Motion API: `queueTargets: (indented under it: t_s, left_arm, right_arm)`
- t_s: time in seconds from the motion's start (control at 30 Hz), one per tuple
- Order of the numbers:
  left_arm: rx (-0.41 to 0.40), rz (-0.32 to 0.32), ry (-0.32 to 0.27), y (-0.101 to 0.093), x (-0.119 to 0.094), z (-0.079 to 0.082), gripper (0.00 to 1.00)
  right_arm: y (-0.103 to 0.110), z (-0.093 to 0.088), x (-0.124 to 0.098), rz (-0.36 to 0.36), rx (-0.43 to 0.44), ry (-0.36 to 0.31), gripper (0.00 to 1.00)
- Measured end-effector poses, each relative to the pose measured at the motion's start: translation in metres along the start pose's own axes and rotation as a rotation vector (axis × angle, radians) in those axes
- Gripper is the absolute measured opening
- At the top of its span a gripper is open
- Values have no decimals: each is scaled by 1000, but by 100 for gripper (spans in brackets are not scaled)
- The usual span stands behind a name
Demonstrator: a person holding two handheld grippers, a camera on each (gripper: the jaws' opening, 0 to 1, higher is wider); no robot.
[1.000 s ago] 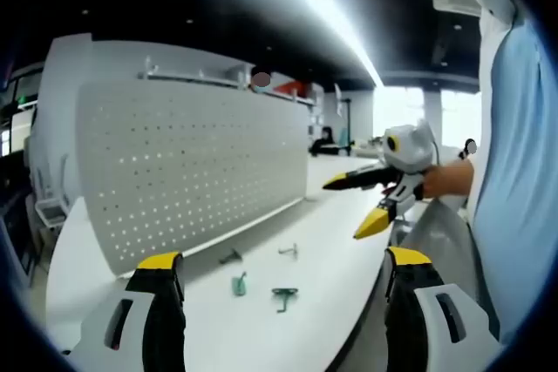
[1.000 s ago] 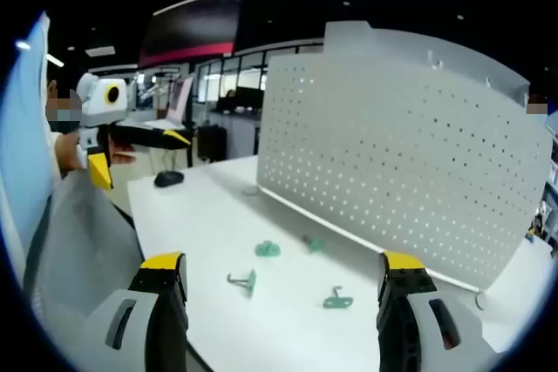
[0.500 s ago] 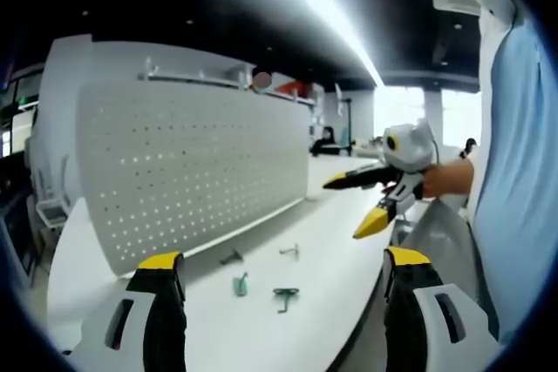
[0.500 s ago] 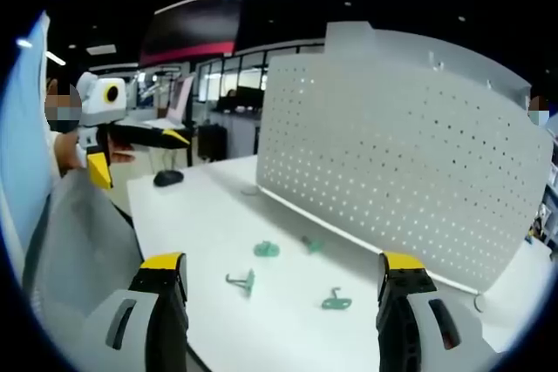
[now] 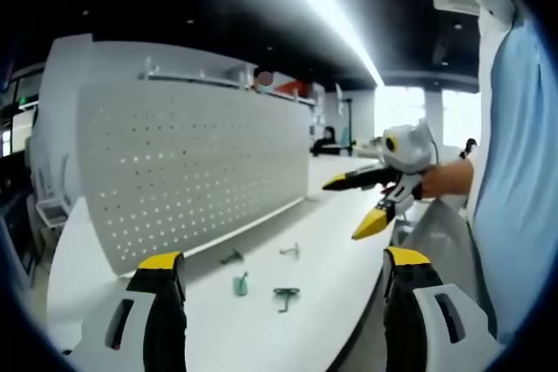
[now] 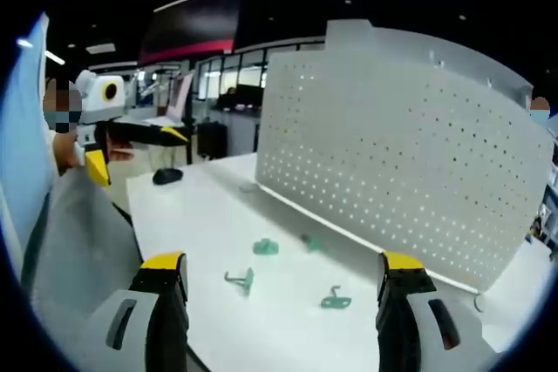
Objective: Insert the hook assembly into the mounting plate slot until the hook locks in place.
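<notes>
We hold both grippers up above a white table (image 5: pixel 261 320), clear of everything on it. In the left gripper view, our left gripper (image 5: pixel 283 272) has its yellow-tipped jaws spread wide with nothing between them. In the right gripper view, the right gripper (image 6: pixel 283 269) is likewise wide and empty.

The pegboard (image 5: pixel 192 167) stands upright along the far side of the table, a pale grey plate full of small holes, and it leans a little in both views, which may be the lens rather than the board.

Four small hooks lie loose on the table in front of the pegboard, none of them touching it. In the left gripper view we see a green hook (image 5: pixel 284 297) nearest us, a teal hook (image 5: pixel 239 284) just beside it to the left, a dark hook (image 5: pixel 230 257) closer to the board's foot, and a grey hook (image 5: pixel 289 252) to the right of that. They are too small for us to tell their exact shape.

In the left gripper view the right gripper comes in from the right, held in a hand (image 5: pixel 445 182) over the table edge, jaws apart. A light blue sleeve (image 5: pixel 523 163) fills that side. In the right gripper view a dark mouse (image 6: pixel 167 176) sits on the table's far left corner.
</notes>
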State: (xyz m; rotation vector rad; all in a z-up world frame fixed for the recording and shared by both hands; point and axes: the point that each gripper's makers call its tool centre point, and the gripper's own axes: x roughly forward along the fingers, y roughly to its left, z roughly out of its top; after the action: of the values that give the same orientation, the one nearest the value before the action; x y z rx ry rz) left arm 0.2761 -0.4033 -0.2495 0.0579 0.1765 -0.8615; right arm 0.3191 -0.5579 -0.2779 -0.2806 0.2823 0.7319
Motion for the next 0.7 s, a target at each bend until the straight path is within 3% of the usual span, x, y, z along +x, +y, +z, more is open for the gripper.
queueTargets:
  t_s: [0.33,0.7]
  left_arm:
    - [-7,0,-1,1,0,-1,96]
    - [-16,3,0,4,0,-2,95]
  right_arm:
    - [0,-6,2,9,3,18,91]
    - [0,3,16,43,-21,20,90]
